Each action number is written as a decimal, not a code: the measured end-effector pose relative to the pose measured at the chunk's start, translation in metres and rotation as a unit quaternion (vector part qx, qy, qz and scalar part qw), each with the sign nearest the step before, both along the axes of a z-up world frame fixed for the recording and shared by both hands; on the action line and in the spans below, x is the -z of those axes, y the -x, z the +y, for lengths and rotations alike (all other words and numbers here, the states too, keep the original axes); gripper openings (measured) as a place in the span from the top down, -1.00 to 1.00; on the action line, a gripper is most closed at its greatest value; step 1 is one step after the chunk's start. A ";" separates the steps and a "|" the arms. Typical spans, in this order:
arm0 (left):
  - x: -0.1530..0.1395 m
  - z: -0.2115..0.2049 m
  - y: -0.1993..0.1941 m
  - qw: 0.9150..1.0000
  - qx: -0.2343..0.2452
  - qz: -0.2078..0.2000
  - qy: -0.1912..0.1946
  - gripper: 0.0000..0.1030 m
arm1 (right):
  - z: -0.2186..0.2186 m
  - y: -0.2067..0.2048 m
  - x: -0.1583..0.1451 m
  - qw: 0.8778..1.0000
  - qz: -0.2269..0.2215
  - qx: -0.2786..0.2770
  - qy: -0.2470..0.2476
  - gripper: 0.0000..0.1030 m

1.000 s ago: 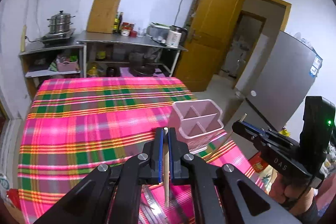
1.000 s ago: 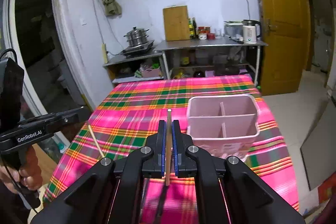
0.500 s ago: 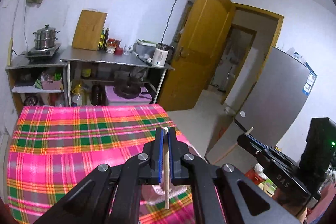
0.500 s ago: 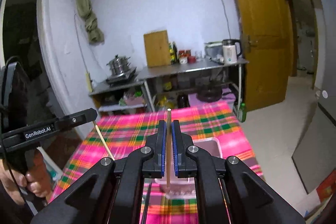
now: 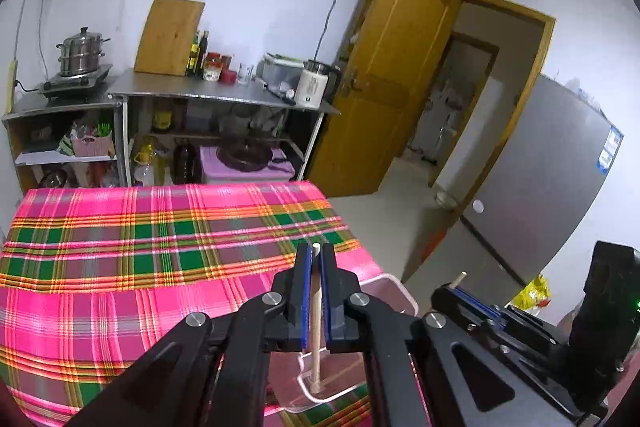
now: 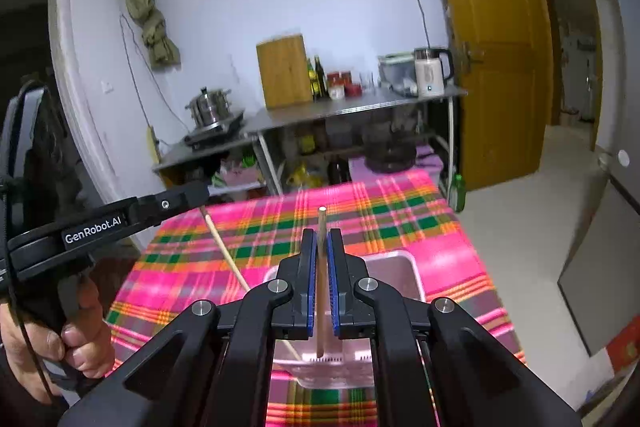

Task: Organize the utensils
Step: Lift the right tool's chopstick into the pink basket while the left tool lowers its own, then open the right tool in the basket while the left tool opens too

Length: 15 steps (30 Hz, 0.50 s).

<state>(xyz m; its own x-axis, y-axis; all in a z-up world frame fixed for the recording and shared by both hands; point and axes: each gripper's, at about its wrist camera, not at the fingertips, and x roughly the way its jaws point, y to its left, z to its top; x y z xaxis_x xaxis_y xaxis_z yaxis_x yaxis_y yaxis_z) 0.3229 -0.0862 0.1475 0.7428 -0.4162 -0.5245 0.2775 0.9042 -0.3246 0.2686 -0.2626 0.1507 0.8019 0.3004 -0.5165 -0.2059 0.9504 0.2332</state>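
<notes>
Since the earlier frame, both views have been tilted back down, so the pink utensil holder (image 6: 394, 269) is seen again at lower centre on the plaid table (image 6: 400, 211). Left gripper (image 5: 316, 259): fingers closed on one wooden chopstick (image 5: 316, 339), lower tip held over the holder. Right gripper (image 6: 322, 247): fingers closed on a second chopstick (image 6: 321, 291), tip inside the holder's mouth. Progress: both chopsticks gripped, neither yet released; insertion is judged imminent.
</notes>
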 end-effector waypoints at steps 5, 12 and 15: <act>0.018 -0.001 -0.002 1.000 0.002 0.014 -0.008 0.91 | 0.003 -0.010 0.028 0.999 0.031 -0.008 0.003 0.89; 0.012 0.010 0.011 1.000 -0.001 0.004 -0.005 0.63 | -0.003 -0.007 0.035 0.999 0.045 0.001 0.010 0.88; 0.002 0.018 0.024 1.000 -0.007 -0.009 -0.005 0.57 | -0.007 0.001 0.029 0.999 0.036 0.007 0.011 0.75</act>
